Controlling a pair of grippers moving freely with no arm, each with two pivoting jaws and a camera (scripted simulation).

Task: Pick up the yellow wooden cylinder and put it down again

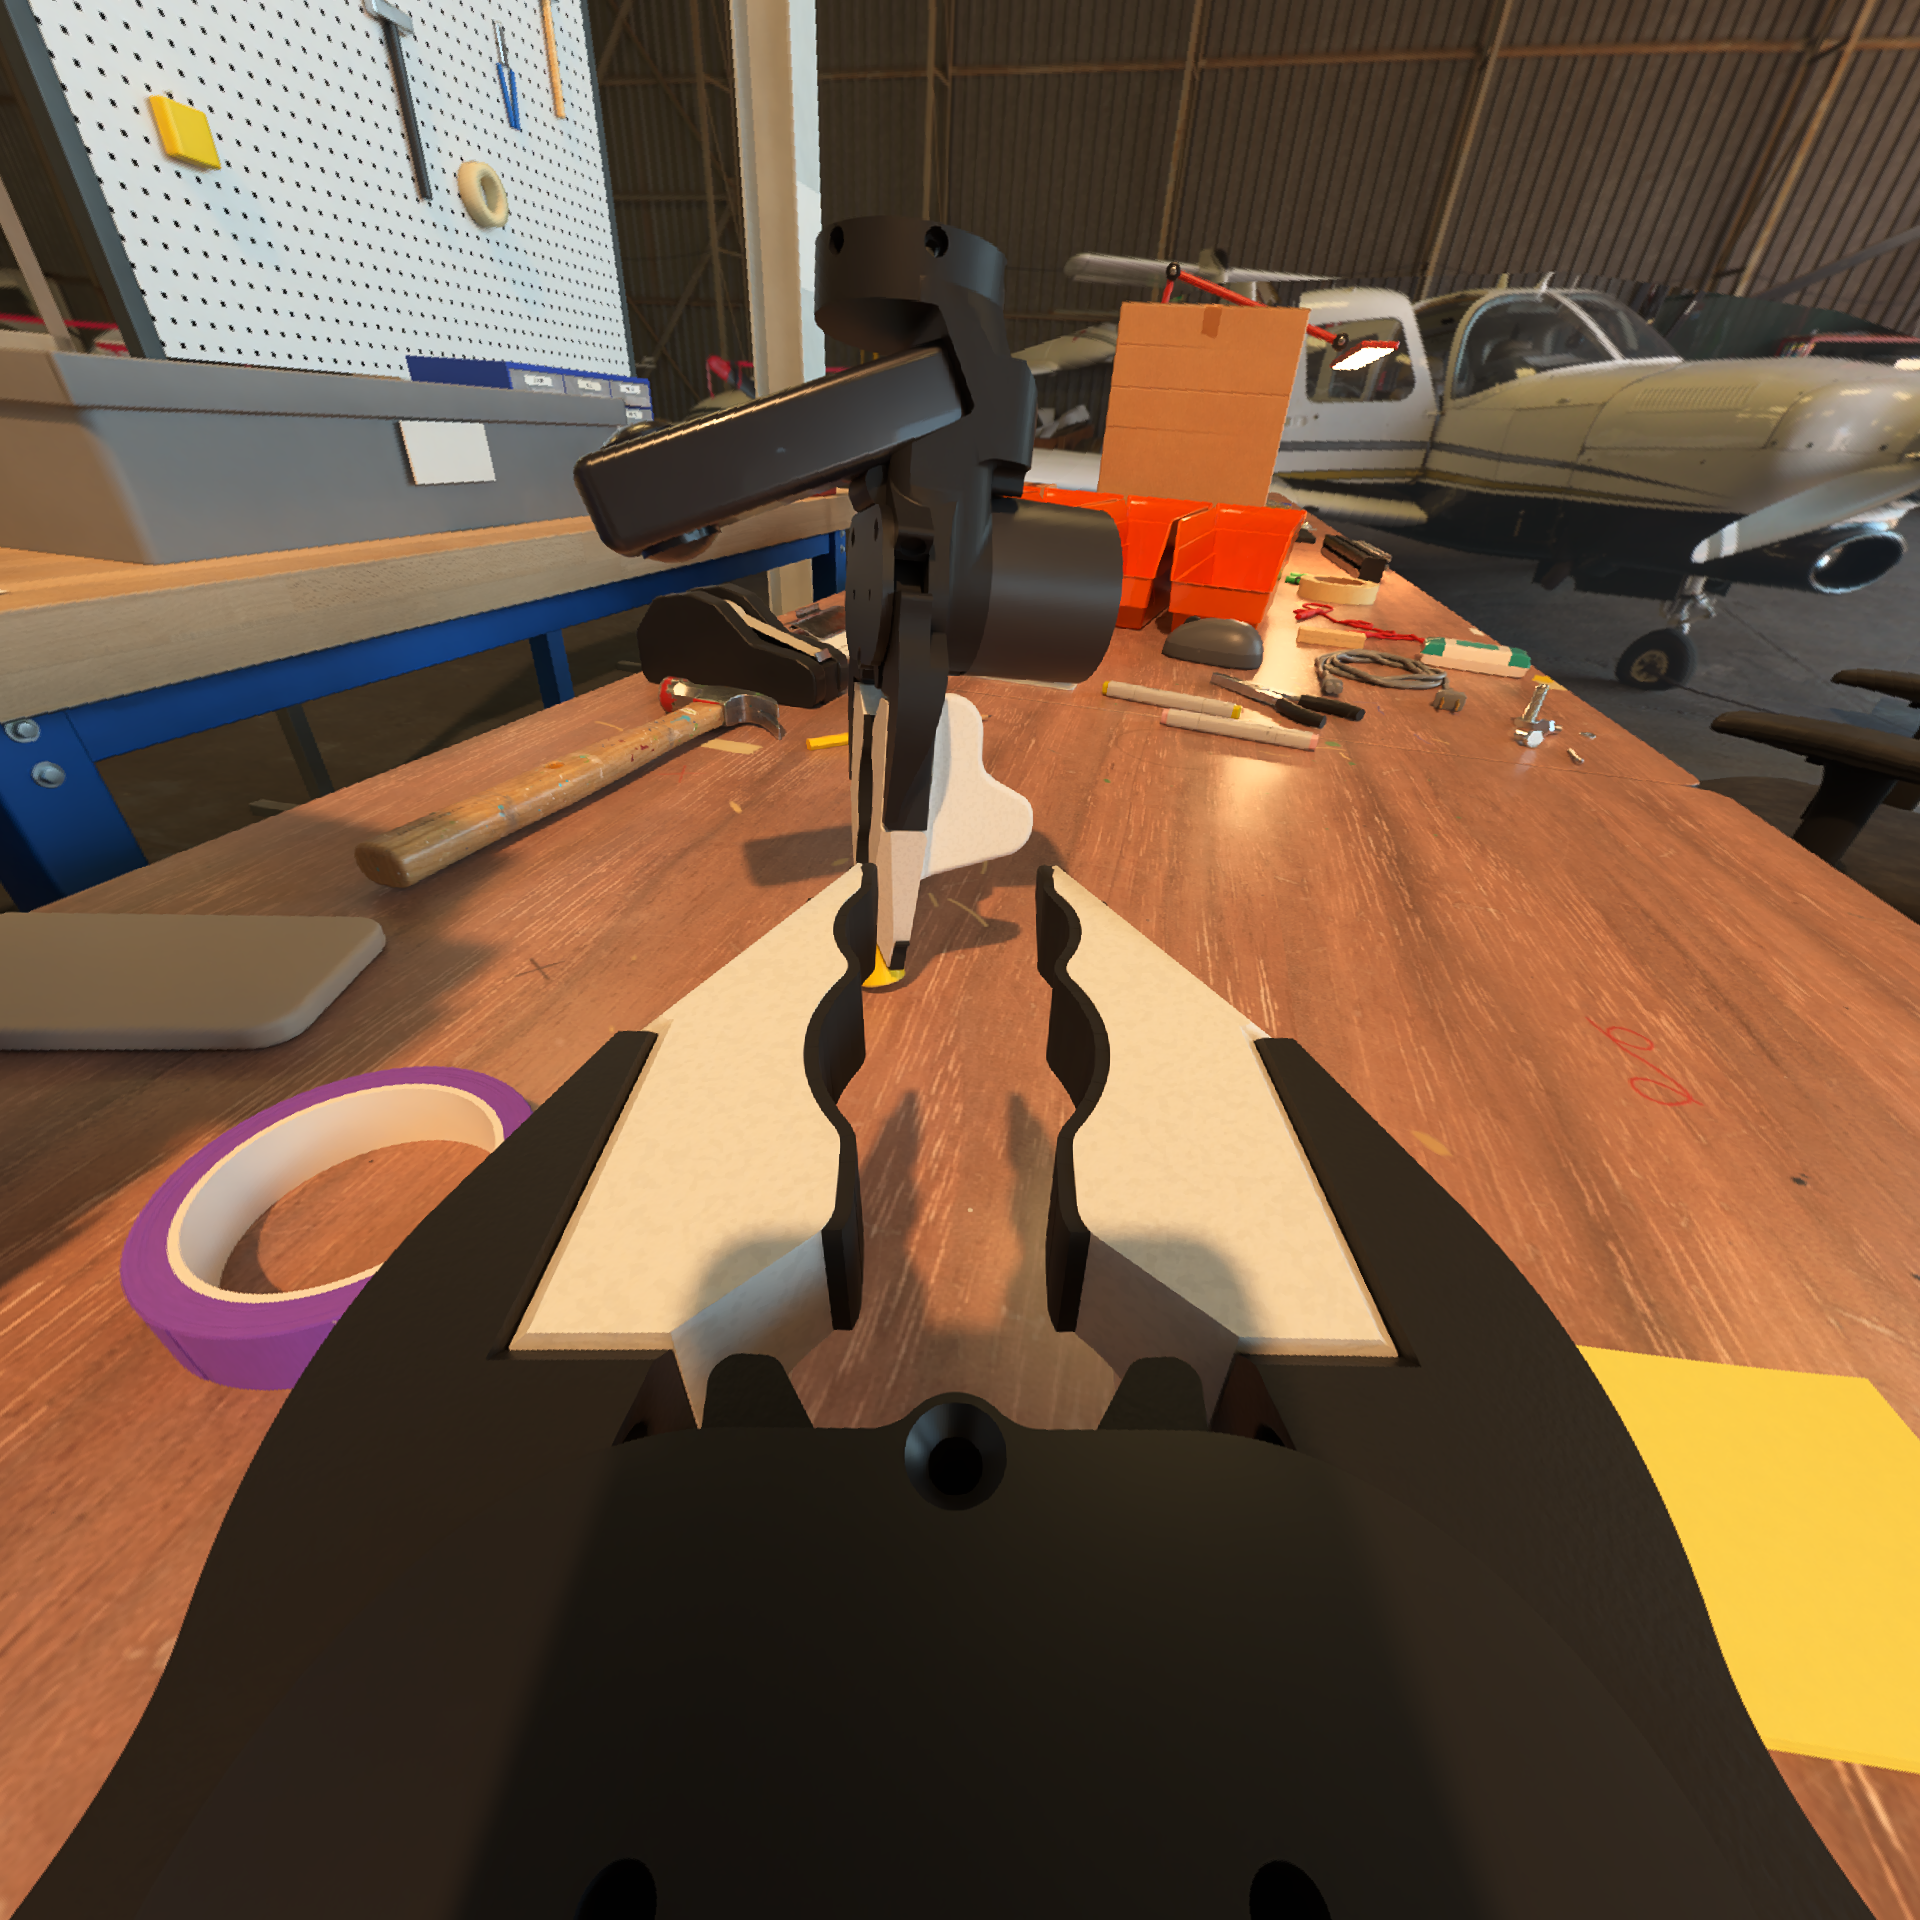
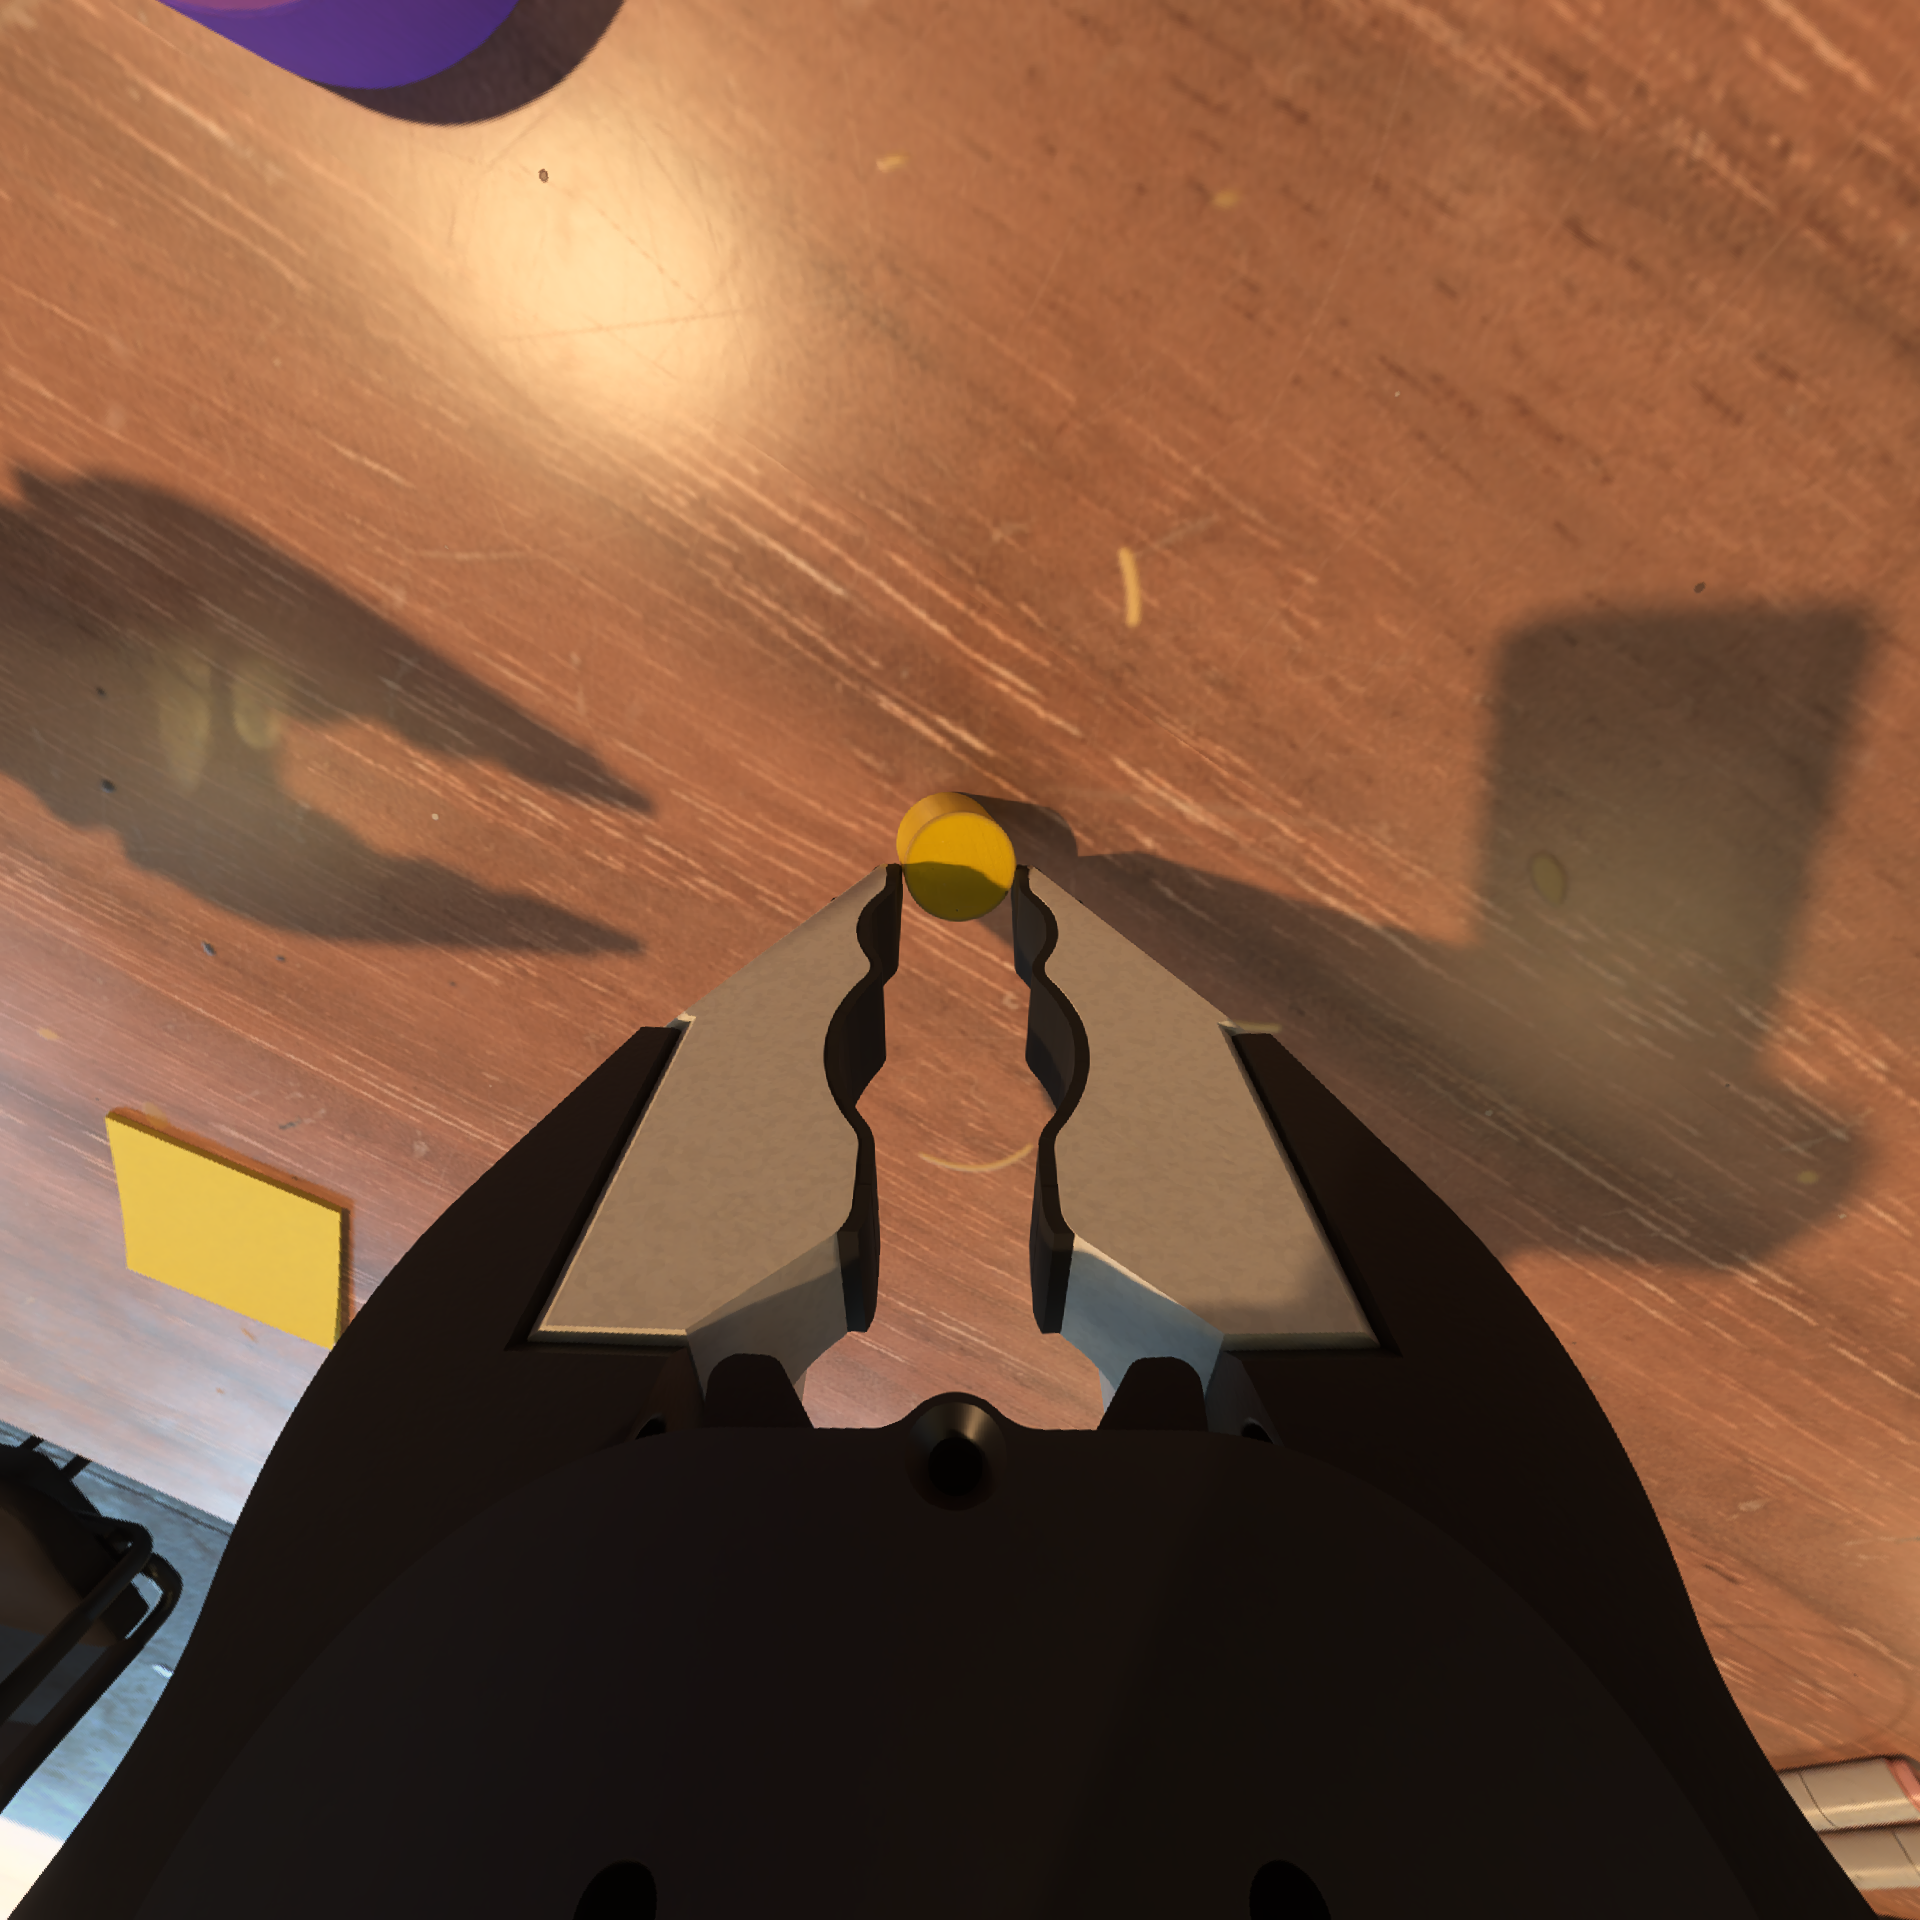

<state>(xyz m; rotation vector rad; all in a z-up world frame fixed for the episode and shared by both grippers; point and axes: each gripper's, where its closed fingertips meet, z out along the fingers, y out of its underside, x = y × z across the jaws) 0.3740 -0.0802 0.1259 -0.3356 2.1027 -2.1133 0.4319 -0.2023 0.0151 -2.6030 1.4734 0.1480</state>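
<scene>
Squarely between right claw (image 2: pixel 954 868) tips: yellow cylinder (image 2: pixel 956 857).

Warm glare — hard shadows, wide-angle bowing

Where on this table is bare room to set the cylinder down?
Bare wood lies between the purple tape roll, the hammer and the yellow pad. The far end near the orange bins is crowded.

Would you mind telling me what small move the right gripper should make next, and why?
Probably a short, straight lift. The right gripper has its fingertips against both sides of the yellow wooden cylinder, which seems to stand on the table. The left gripper is open and holds nothing.
</scene>
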